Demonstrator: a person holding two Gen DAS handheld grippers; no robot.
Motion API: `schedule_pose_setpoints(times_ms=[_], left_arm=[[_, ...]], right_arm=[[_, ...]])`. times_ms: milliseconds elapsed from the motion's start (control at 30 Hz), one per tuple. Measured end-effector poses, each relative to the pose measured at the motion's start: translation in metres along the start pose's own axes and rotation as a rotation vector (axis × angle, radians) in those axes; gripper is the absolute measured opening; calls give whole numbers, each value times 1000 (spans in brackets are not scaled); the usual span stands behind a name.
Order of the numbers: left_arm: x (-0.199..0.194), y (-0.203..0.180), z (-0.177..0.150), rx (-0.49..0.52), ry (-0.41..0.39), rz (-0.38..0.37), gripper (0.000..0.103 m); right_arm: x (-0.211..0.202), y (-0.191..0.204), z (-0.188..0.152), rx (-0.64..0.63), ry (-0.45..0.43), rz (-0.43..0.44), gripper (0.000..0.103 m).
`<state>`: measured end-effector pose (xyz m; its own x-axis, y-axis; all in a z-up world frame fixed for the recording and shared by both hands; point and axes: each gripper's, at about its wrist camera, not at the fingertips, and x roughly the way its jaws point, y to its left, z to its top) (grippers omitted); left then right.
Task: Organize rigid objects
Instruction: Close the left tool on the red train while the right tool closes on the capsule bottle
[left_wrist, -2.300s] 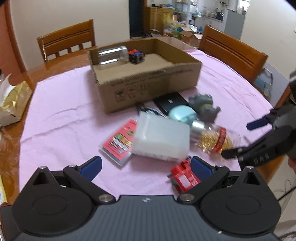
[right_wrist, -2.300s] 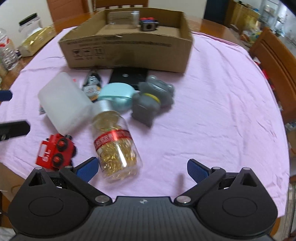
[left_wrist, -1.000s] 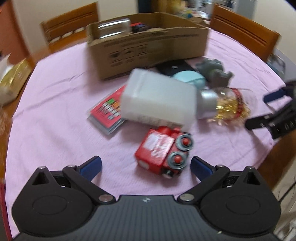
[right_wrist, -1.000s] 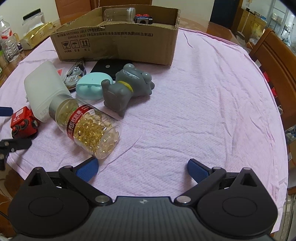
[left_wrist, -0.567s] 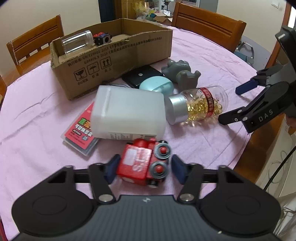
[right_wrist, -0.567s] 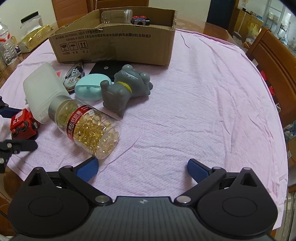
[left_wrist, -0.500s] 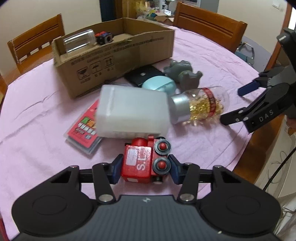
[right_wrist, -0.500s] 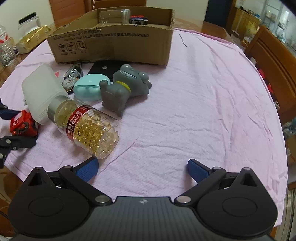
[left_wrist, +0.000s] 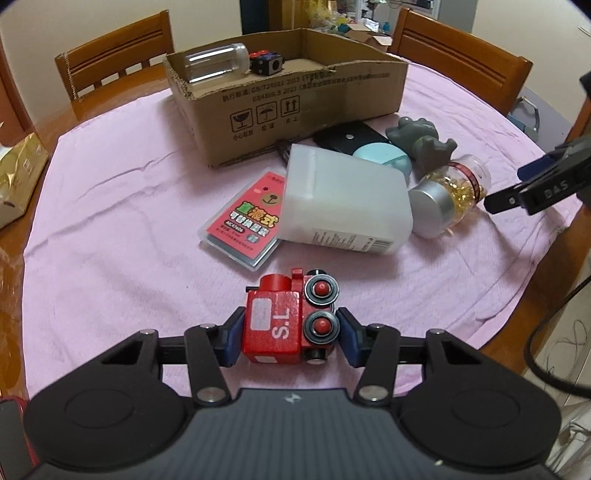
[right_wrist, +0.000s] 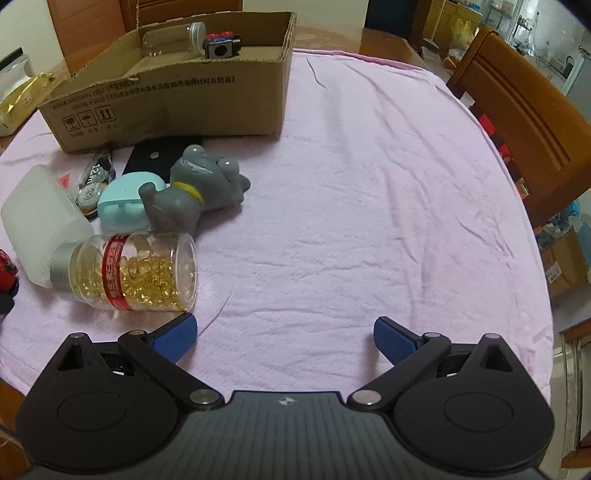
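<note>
My left gripper (left_wrist: 290, 338) is shut on a red toy train (left_wrist: 288, 319) and holds it above the pink cloth. A cardboard box (left_wrist: 295, 99) stands beyond, holding a clear jar (left_wrist: 216, 66) and a black cube toy (left_wrist: 266, 64). On the cloth lie a white plastic container (left_wrist: 343, 206), a pink card case (left_wrist: 245, 223), a capsule bottle (right_wrist: 136, 271), a grey toy (right_wrist: 192, 188), a teal case (right_wrist: 122, 203) and a black wallet (right_wrist: 159, 155). My right gripper (right_wrist: 284, 338) is open and empty, just right of the capsule bottle.
Wooden chairs (left_wrist: 114, 62) (right_wrist: 524, 122) stand around the table. A gold packet (left_wrist: 18, 173) lies at the left table edge. A small foil packet (right_wrist: 94, 181) lies by the box. The pink cloth (right_wrist: 369, 184) covers the table.
My left gripper closed on the red toy train and lifted it toward me, away from the white container. My right gripper shifted slightly nearer the capsule bottle.
</note>
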<state>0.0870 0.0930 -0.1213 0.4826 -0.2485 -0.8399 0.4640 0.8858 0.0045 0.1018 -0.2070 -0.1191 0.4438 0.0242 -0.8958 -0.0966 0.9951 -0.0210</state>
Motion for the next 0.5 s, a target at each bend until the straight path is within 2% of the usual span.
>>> schedule_pose_setpoints(times_ms=[167,300,500], left_arm=[[2,3,1,16,-1,-12,58],[3,4,3,35,2,-18,60],[3,4,3,62,-1,-25,61]], right_arm=[[-21,17,-5,-3,-52,150,103],[-22,45,1,-9,-74,219,103],[-10,79,8,-65,-81,144,103]])
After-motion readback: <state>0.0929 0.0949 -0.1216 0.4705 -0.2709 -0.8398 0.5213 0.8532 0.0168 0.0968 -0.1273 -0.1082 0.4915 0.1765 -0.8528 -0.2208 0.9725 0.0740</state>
